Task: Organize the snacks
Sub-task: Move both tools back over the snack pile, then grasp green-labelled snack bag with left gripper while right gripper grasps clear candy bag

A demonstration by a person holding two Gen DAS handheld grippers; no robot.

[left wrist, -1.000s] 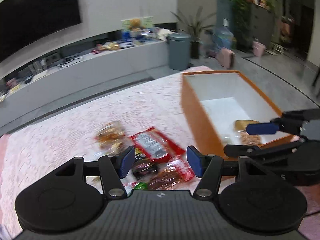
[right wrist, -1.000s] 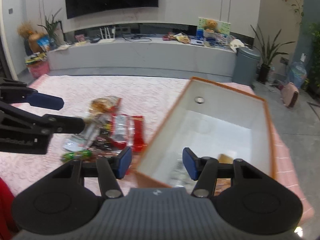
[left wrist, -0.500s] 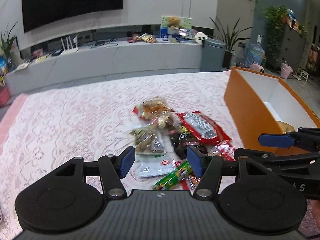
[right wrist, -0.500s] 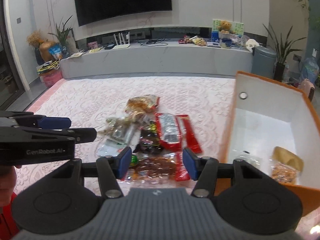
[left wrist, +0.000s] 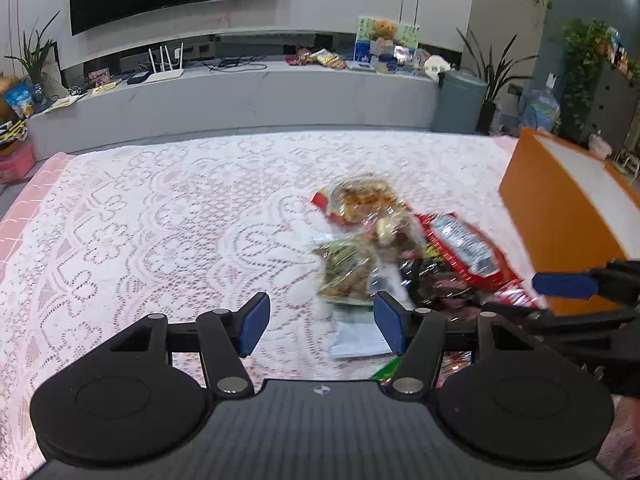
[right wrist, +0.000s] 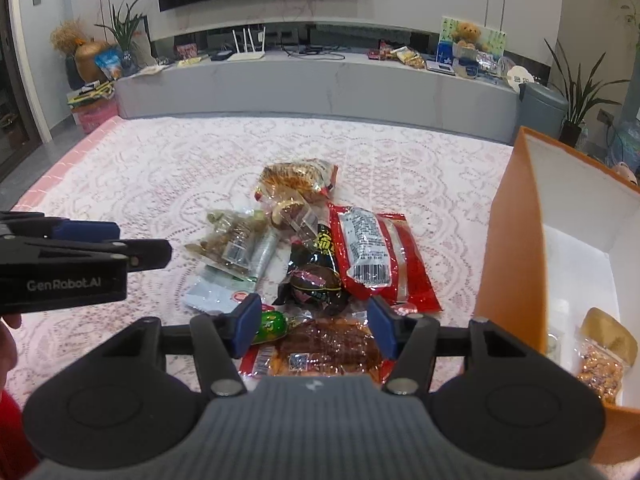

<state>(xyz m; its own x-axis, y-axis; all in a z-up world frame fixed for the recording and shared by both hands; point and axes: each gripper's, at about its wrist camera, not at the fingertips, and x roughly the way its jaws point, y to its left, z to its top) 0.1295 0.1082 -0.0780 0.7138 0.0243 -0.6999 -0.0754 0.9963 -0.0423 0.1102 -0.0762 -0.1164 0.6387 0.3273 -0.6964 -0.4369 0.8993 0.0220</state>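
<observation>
A pile of snack packets (right wrist: 316, 248) lies on the pink lace tablecloth (right wrist: 160, 168); it also shows in the left wrist view (left wrist: 400, 248), blurred. An orange box (right wrist: 516, 248) with a white inside stands to the right and holds a few snacks (right wrist: 604, 356). My right gripper (right wrist: 314, 326) is open and empty, just above the near edge of the pile, over a brown packet (right wrist: 328, 350). My left gripper (left wrist: 320, 326) is open and empty, left of the pile, over a white packet (left wrist: 358, 334). Each gripper shows in the other's view.
The orange box's outer wall (left wrist: 560, 232) stands right of the pile. The tablecloth (left wrist: 140, 220) stretches left and far. Beyond the table are a long grey counter (right wrist: 320, 80), a grey bin (right wrist: 540, 112) and plants.
Both grippers have swung left, from over the box to the snack pile. Both stayed open and empty.
</observation>
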